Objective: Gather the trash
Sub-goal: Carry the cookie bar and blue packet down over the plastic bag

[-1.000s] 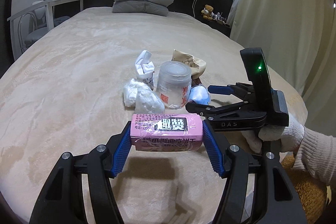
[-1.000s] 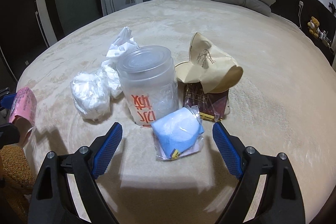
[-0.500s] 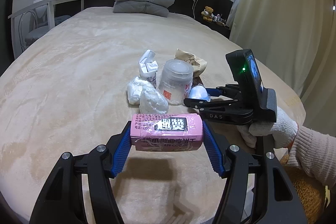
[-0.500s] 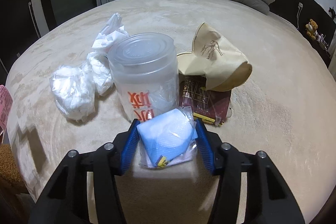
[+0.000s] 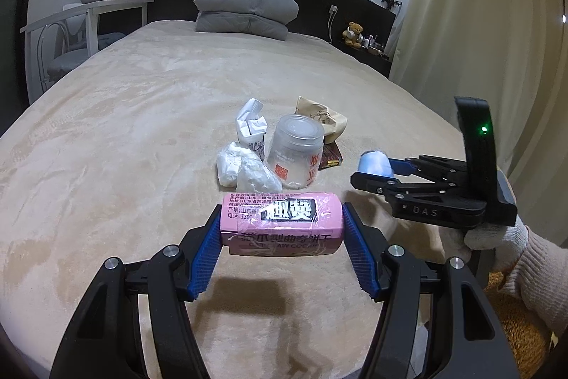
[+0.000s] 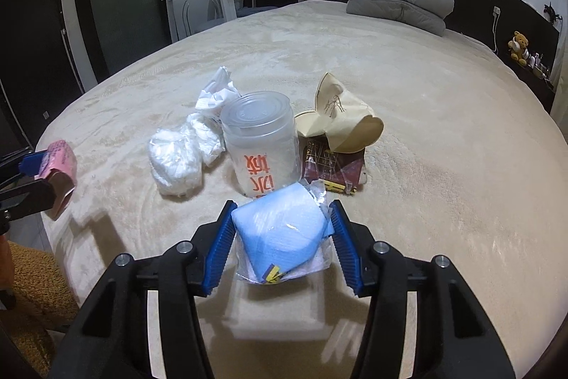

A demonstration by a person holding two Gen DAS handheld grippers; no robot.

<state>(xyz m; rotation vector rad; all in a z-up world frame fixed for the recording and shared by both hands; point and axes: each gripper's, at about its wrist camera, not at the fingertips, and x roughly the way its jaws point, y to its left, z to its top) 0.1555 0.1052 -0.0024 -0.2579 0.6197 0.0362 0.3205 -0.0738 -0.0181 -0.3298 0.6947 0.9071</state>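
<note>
- Your left tongs (image 5: 282, 229) are clenched on the pink snack pack (image 5: 282, 224), which hangs above the bed (image 5: 124, 130).
- Your right tongs (image 6: 282, 238) grip the blue packet in clear wrap (image 6: 280, 233), lifted off the bed.
- Just beyond the right tongs stands the frosted plastic jar (image 6: 261, 144), with crumpled white wrappers (image 6: 177, 158) at its left and a beige paper bag (image 6: 340, 123) over a dark red wrapper (image 6: 333, 169) at its right.
</note>
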